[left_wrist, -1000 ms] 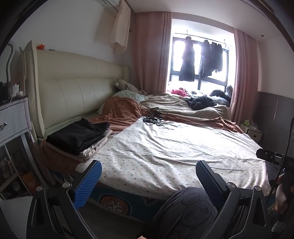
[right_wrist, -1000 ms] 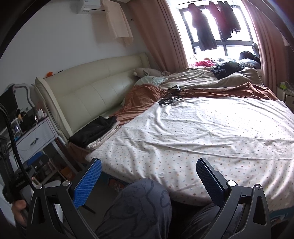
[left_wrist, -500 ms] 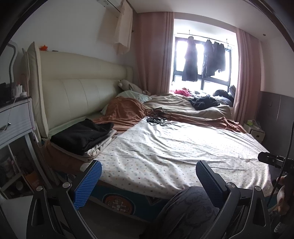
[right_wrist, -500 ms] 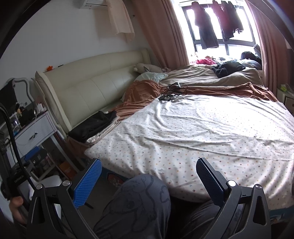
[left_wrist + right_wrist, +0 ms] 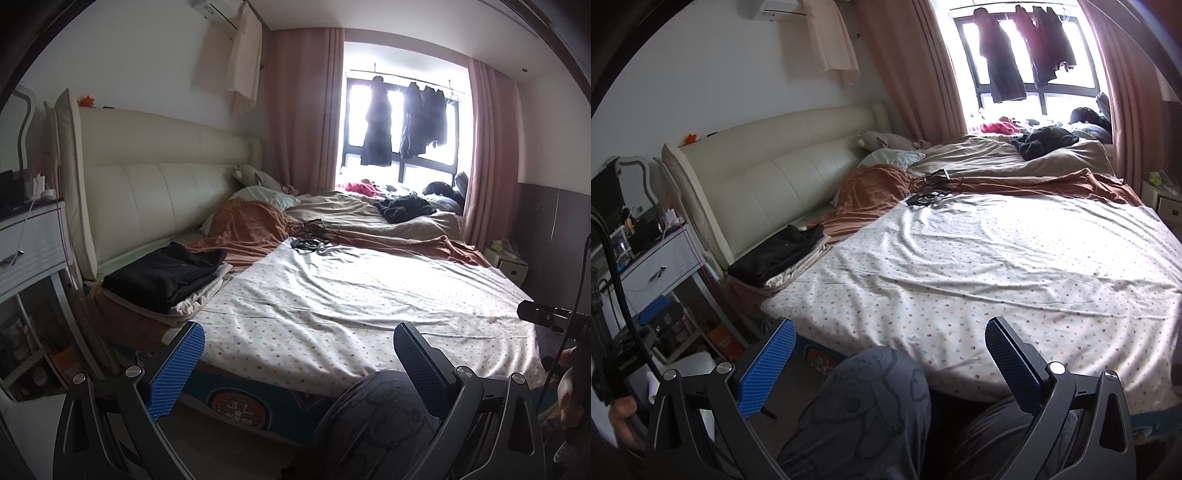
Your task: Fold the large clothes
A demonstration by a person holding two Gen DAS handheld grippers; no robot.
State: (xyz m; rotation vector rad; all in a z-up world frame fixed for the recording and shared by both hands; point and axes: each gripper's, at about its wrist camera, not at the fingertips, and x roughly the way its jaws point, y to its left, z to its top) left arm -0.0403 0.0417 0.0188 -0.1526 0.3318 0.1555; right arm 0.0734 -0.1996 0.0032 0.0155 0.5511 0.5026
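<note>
Tools, left (image 5: 295, 354) and right (image 5: 888, 352), gape empty before bed (image 5: 369, 295); folded stack (image 5: 166, 273) lies by its headboard, fitting start or finish.

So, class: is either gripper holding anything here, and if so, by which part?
Nothing is held: the left gripper and right gripper are both open and empty.

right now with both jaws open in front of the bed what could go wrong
1. The tangled cables lie on the far edge of the patterned sheet; pulling the sheet to fold it could drag them along.
2. The folded black stack sits right beside the sheet's corner, so a tug there might topple it.
</note>
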